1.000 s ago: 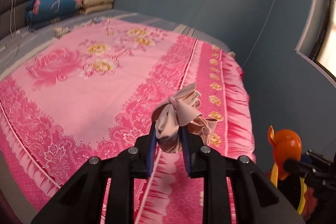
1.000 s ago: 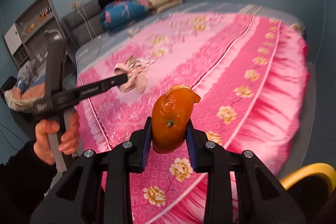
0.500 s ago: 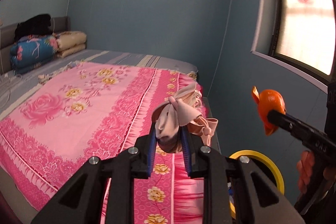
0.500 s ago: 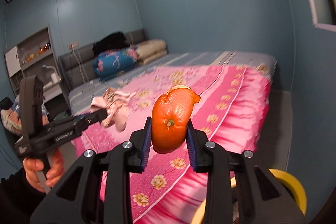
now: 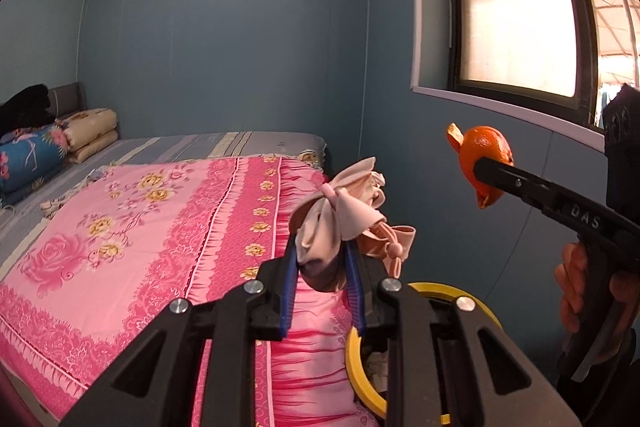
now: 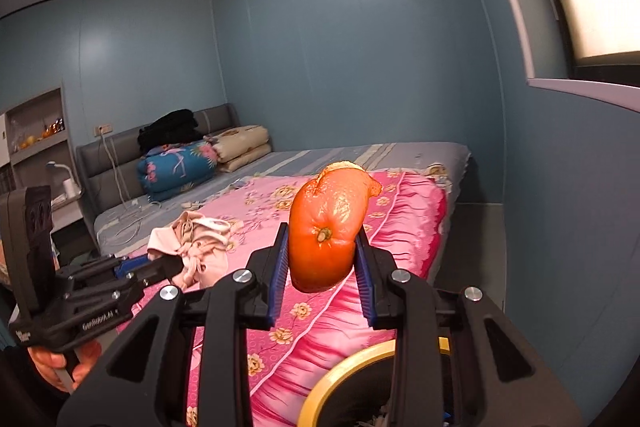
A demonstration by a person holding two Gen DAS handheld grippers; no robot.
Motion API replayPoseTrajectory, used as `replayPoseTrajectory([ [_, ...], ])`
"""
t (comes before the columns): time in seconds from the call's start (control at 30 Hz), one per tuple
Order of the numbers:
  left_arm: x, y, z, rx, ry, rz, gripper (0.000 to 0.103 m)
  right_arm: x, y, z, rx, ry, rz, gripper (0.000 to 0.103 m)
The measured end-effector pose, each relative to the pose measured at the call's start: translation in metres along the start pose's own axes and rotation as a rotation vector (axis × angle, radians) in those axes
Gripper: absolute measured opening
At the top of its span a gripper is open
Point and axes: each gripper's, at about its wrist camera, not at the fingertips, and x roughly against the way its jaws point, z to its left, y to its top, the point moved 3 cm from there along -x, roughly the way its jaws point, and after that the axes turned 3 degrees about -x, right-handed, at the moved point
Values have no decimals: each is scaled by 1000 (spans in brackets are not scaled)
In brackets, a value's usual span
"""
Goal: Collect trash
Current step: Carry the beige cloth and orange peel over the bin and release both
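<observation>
My left gripper [image 5: 322, 263] is shut on a crumpled pink-beige cloth scrap [image 5: 340, 215] and holds it in the air above the bed's foot edge. The cloth also shows in the right wrist view [image 6: 196, 247]. My right gripper [image 6: 322, 263] is shut on an orange peel [image 6: 326, 227], which also shows in the left wrist view [image 5: 482, 159] to the right of the cloth. A round bin with a yellow rim [image 5: 356, 363] stands on the floor just below both grippers; it also shows in the right wrist view [image 6: 340, 375].
A bed with a pink floral cover [image 5: 132, 227] fills the left. Folded quilts [image 6: 180, 163] and a grey headboard [image 6: 120, 155] lie at the far end. Blue walls, a window [image 5: 520, 7] on the right and a shelf [image 6: 36, 131] surround it.
Both grippers have swung up and to the right, away from the bed toward the wall and window. The yellow-rimmed bin has come into view below them. Both grips are unchanged.
</observation>
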Motion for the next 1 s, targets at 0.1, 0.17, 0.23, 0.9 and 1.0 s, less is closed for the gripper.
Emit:
replayPoseTrajectory([
  [0.1,-3,1,-16,-20,-18,6,21,8,4,-16,-28,-23,0,29],
  [0.17,-6,0,-24,-33,-27,8,21,10,7,-27,-50,-33,5,29],
  [0.23,-9,0,-34,-45,-36,14,21,11,8,-37,-70,-36,27,29],
  [0.9,-58,-27,-88,-43,-155,118,21,6,0,-83,-169,-76,88,30],
  [1.0,-66,-34,-92,-42,-160,141,21,4,-3,-83,-184,-87,98,30],
])
